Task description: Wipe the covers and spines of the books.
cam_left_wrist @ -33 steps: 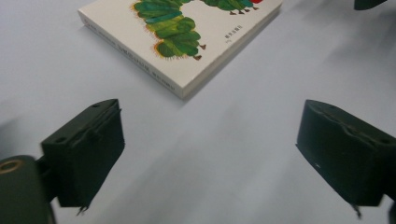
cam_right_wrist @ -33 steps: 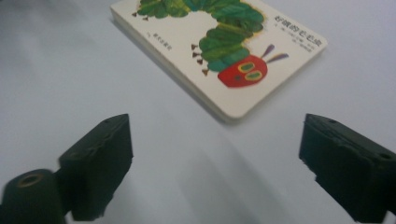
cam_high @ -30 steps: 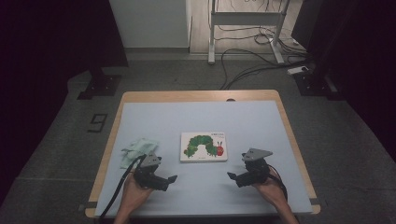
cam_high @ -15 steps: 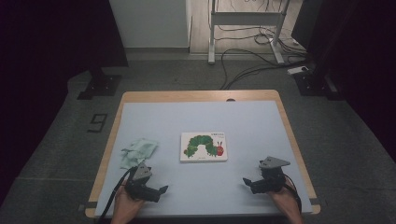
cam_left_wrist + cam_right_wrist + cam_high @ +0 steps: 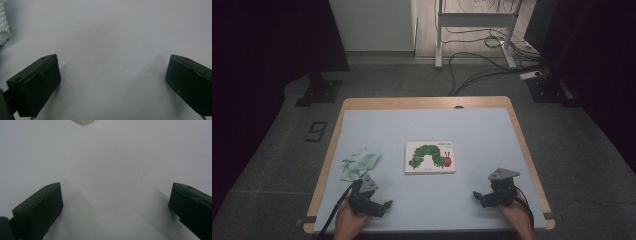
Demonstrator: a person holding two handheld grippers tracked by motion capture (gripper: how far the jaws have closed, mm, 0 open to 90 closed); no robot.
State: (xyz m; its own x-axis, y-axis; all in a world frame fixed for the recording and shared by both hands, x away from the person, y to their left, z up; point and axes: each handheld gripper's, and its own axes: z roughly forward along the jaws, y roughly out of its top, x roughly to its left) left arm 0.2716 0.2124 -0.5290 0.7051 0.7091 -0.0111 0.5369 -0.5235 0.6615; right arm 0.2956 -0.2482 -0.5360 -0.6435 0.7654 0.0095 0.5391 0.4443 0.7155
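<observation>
The high view is fixed above the near edge of the surface [image 5: 472, 130], facing forward and down; it takes in the whole top and the floor beyond. The left gripper view sits low and close over the surface [image 5: 107, 37], looking along its own jaws, with the cloth [image 5: 3, 23] at its left edge. The right gripper view is equally low and close; the book [image 5: 83, 121] corner enters at its top. Both objects, cloth [image 5: 359, 162] and book [image 5: 430, 156], also lie in the high view.

Digit "9" marker [image 5: 317, 131] on floor left of table; book [image 5: 430, 157] title unreadable.
</observation>
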